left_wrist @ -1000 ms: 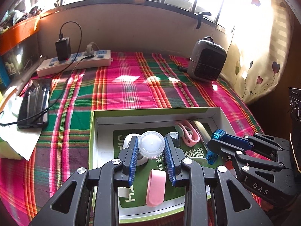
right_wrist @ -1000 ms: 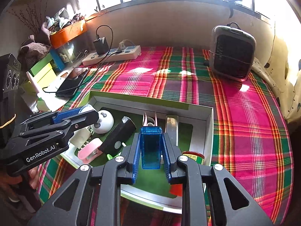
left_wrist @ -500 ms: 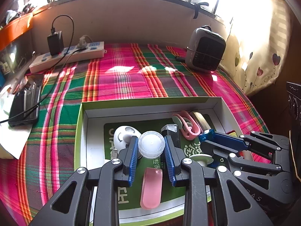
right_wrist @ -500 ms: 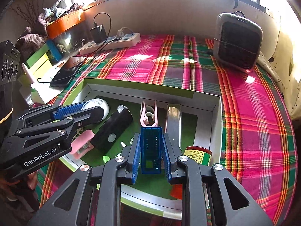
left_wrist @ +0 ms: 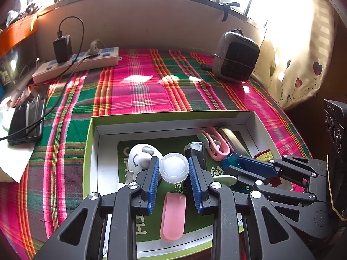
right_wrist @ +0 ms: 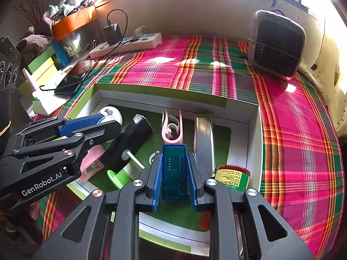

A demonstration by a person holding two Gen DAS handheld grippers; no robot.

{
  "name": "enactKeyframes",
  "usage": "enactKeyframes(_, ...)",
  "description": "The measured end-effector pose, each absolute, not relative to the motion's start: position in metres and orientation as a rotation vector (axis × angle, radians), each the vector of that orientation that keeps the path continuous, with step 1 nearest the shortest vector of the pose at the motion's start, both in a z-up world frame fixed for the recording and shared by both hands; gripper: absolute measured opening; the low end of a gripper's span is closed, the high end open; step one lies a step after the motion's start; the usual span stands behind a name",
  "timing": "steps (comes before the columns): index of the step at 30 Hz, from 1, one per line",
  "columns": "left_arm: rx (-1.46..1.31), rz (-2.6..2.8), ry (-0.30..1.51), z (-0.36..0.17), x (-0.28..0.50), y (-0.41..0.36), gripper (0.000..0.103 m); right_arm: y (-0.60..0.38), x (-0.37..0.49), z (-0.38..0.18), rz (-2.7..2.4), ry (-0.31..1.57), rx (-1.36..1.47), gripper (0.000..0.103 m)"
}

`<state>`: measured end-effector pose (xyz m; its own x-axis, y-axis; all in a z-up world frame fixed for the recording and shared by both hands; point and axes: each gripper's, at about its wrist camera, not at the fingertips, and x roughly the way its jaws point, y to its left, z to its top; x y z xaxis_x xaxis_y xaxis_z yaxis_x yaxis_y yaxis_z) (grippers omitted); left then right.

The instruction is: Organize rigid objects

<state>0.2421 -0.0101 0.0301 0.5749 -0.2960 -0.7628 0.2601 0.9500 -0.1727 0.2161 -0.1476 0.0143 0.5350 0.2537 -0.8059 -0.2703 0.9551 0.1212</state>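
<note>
While both grippers hang over the open box (left_wrist: 95, 143), each one grasps a small thing. The left gripper (left_wrist: 174, 184) is clenched on a clear round jar (left_wrist: 174, 170), held just above the green floor of the box. Below it lies a pink clip (left_wrist: 172, 216), and beside it to the left a white round gadget (left_wrist: 142, 157). A black flashlight (right_wrist: 128, 145) lies just behind the jar.

The right gripper (right_wrist: 174, 177) is clenched on a blue case (right_wrist: 174, 171), which stands between its fingers over the middle of the box. Ahead of the case lies a pink hook-shaped clip (right_wrist: 171, 130), and just to its right a long metal bar (right_wrist: 203, 138). A green can with a red lid (right_wrist: 233, 176) stands in the right corner of the box, near the right gripper. A green spool (right_wrist: 118, 175) lies to the left of the case.

The box rests on a plaid cloth (left_wrist: 138, 91). Farther back are a power strip (left_wrist: 76, 64) and a small heater (left_wrist: 236, 57), well apart.
</note>
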Motion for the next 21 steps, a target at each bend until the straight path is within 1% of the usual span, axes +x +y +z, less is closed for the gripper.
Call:
enactKeyframes(12, -0.020, -0.299, 0.902, 0.031, 0.239, -0.012, 0.028, -0.149, 0.215, 0.013, 0.304, 0.949, -0.011, 0.023)
enactKeyframes(17, -0.013, -0.300, 0.894, 0.033, 0.234, -0.013, 0.032, -0.151, 0.214, 0.015, 0.294, 0.943, 0.005, 0.024)
enactKeyframes(21, -0.017, -0.292, 0.892, 0.034, 0.231, -0.013, 0.032, -0.152, 0.211, 0.018, 0.290, 0.934, 0.007, 0.024)
